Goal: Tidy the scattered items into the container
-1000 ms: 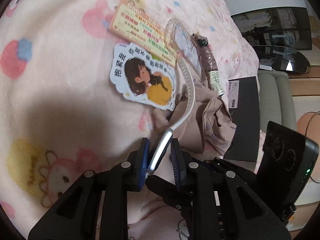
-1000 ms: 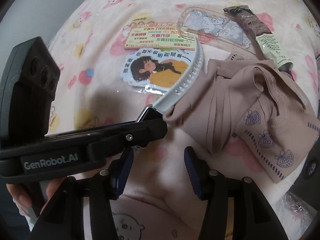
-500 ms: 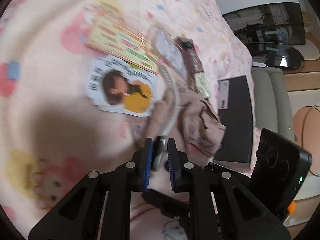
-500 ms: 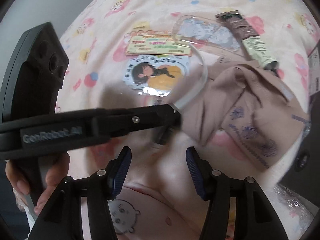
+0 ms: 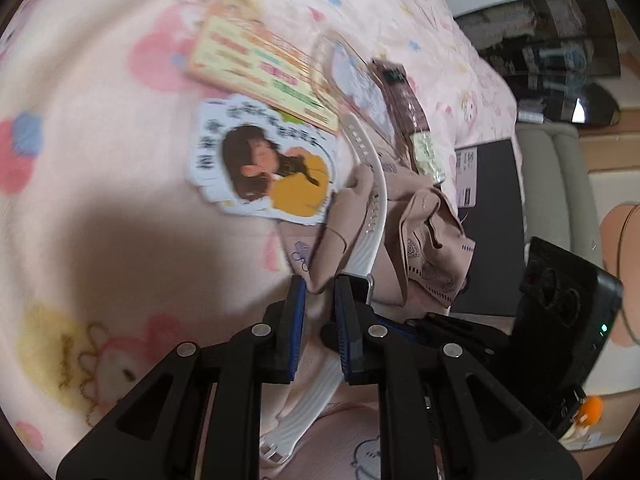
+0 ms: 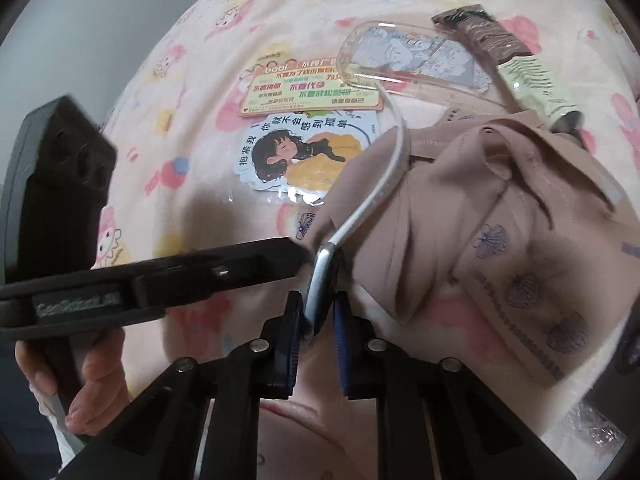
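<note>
Early stage: nothing visibly tidied, no container identifiable in either view. On the bed lie a card, sticker, clear phone case, tube and beige cloth.

White watch strap lies across the cloth. Left gripper jaws clenched near its buckle, contents unclear. Right gripper jaws closing on the buckle end.

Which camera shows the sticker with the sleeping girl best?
The right wrist view: the sticker is sharp there, its writing clear, though the tan cloth covers one edge. The left wrist view shows it whole but blurred.
</note>
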A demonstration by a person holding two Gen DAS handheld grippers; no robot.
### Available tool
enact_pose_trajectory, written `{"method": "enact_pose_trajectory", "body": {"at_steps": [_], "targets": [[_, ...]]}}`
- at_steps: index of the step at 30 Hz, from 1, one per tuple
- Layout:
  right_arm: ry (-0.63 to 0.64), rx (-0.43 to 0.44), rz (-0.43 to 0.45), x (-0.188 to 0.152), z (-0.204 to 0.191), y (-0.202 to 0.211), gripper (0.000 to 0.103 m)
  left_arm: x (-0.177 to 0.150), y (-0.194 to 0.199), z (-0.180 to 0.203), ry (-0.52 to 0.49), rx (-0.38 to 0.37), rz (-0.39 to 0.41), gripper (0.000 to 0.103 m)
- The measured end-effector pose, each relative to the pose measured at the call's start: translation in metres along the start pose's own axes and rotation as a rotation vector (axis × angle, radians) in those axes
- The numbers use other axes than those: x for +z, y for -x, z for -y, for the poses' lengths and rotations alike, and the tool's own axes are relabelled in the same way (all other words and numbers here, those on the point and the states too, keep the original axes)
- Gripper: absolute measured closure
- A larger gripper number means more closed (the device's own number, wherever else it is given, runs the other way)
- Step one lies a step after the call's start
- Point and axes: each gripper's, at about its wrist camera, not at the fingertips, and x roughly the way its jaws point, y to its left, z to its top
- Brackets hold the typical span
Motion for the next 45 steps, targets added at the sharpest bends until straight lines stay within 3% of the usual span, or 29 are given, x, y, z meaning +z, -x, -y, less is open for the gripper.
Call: {"method": "enact_pose_trajectory", "body": {"at_steps": [2, 6, 12, 17, 22, 27, 29, 32, 33, 34, 36, 37, 39, 42, 45], "targets": [[-0.01, -0.039, -0.002, -0.001, 0.004, 0.002, 0.09, 0.003, -0.005, 0.009, -0.024, 0.022, -0.021, 0.09], [-0.058, -0.019, -0.001, -0.005, 0.01, 0.007, 0.09, 0.007, -0.01, 0.026, -0.074, 0.057, -0.041, 0.09], [-0.069, -0.004, 0.065, -0.021, 0.014, 0.039, 0.089, 0.017, -0.009, 0.034, -0.085, -0.027, -0.022, 0.09], [-0.037, 0.078, -0.035, -0.015, 0.018, 0.012, 0.082, 0.03, -0.033, 0.034, -0.065, -0.003, -0.07, 0.09], [-0.032, 0.054, -0.003, -0.016, 0.02, 0.011, 0.099, 0.04, -0.037, 0.03, -0.044, 0.04, -0.068, 0.087], [-0.049, 0.003, 0.076, -0.014, 0.028, 0.029, 0.102, 0.043, -0.036, 0.034, -0.05, 0.074, -0.047, 0.087], [-0.052, -0.044, 0.11, -0.013, 0.03, 0.041, 0.101, 0.042, -0.028, 0.036, -0.062, 0.139, -0.005, 0.087], [-0.024, 0.042, 0.074, -0.014, 0.02, 0.04, 0.1, 0.044, -0.017, 0.032, -0.061, 0.136, 0.025, 0.087], [-0.014, 0.077, 0.05, -0.014, 0.016, 0.034, 0.095, 0.046, -0.015, 0.032, -0.061, 0.125, 0.033, 0.087], [-0.006, 0.092, 0.029, -0.013, 0.01, 0.027, 0.084, 0.048, -0.014, 0.031, -0.062, 0.113, 0.036, 0.087], [0.011, 0.064, 0.002, -0.009, 0.001, 0.007, 0.062, 0.051, -0.018, 0.03, -0.061, 0.081, 0.026, 0.086], [0.011, 0.063, -0.004, -0.007, 0.0, -0.001, 0.062, 0.053, -0.021, 0.03, -0.06, 0.067, 0.013, 0.083], [-0.002, 0.07, -0.002, -0.002, 0.001, -0.016, 0.062, 0.058, -0.032, 0.029, -0.051, 0.046, -0.023, 0.08], [-0.021, 0.099, 0.031, 0.003, 0.007, -0.021, 0.092, 0.062, -0.044, 0.028, -0.057, 0.045, -0.061, 0.08], [-0.026, 0.162, 0.045, 0.004, 0.013, -0.02, 0.092, 0.064, -0.047, 0.027, -0.052, 0.025, -0.066, 0.079]]}}
